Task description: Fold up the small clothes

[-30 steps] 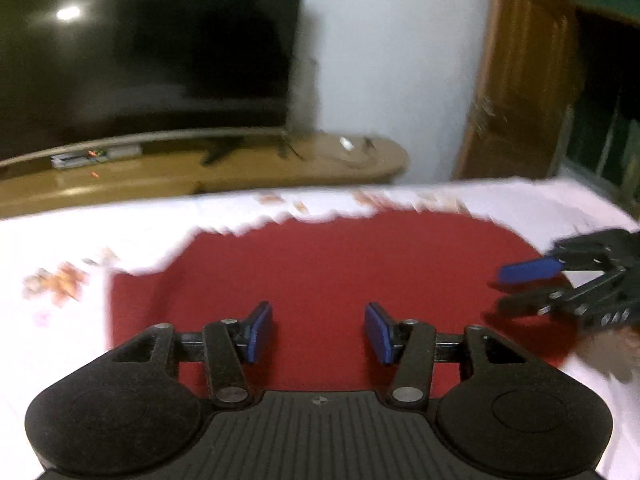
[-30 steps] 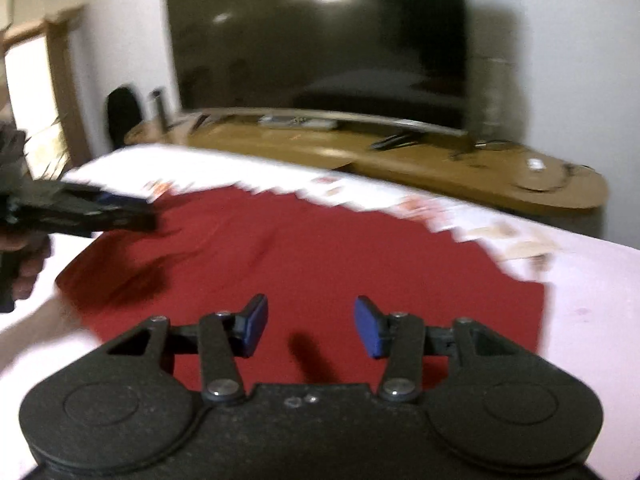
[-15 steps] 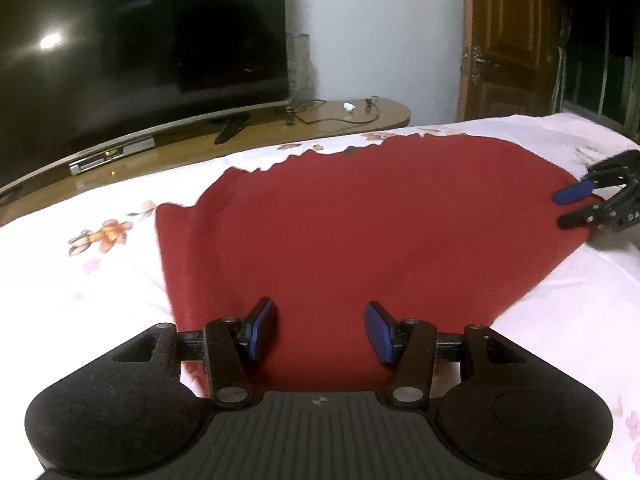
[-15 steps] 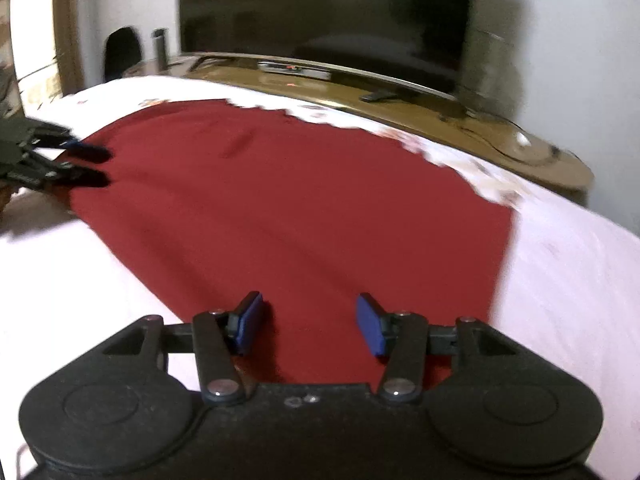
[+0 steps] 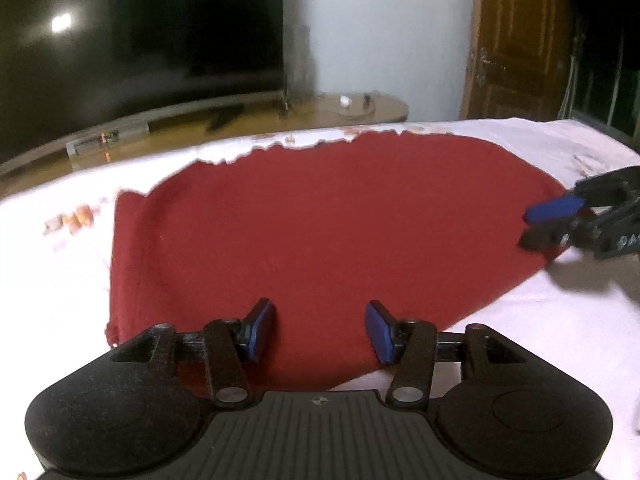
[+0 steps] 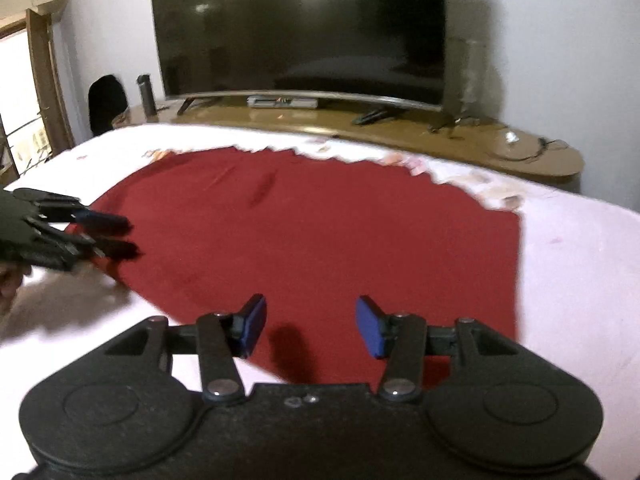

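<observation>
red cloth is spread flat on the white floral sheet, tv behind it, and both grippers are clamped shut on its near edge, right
Not quite: neither gripper is clamped. In the left wrist view the left gripper stands open above the red cloth, and in the right wrist view the right gripper is open too, nothing pinched. The white floral sheet and tv are right.

Dark television [image 6: 300,28], wooden stand [image 6: 360,128], perhaps a remote [image 6: 370,117]
</observation>
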A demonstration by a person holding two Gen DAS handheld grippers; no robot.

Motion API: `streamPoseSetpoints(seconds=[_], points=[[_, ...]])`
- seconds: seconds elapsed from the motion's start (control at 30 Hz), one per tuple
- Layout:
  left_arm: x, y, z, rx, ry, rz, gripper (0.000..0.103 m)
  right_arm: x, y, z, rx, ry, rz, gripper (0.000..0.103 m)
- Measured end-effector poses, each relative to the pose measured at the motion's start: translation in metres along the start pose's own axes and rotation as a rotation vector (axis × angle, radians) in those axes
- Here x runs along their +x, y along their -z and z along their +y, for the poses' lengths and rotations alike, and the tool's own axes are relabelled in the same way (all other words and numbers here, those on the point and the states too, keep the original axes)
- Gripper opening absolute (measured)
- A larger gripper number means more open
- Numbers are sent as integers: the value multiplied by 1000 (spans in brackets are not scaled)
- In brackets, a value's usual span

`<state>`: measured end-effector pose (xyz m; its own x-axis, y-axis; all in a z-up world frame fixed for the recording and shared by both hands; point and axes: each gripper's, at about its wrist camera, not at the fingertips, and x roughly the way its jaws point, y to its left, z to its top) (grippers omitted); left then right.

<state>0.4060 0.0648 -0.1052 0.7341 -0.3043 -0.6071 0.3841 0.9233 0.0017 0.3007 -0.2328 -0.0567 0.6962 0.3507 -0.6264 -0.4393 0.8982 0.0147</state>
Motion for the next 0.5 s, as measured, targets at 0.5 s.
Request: streamPoseSetpoints(seconds=[0.5], points=[[-14, 10, 9, -68, -62, 15, 55, 0, 20, -20, 55, 124, 30, 48]])
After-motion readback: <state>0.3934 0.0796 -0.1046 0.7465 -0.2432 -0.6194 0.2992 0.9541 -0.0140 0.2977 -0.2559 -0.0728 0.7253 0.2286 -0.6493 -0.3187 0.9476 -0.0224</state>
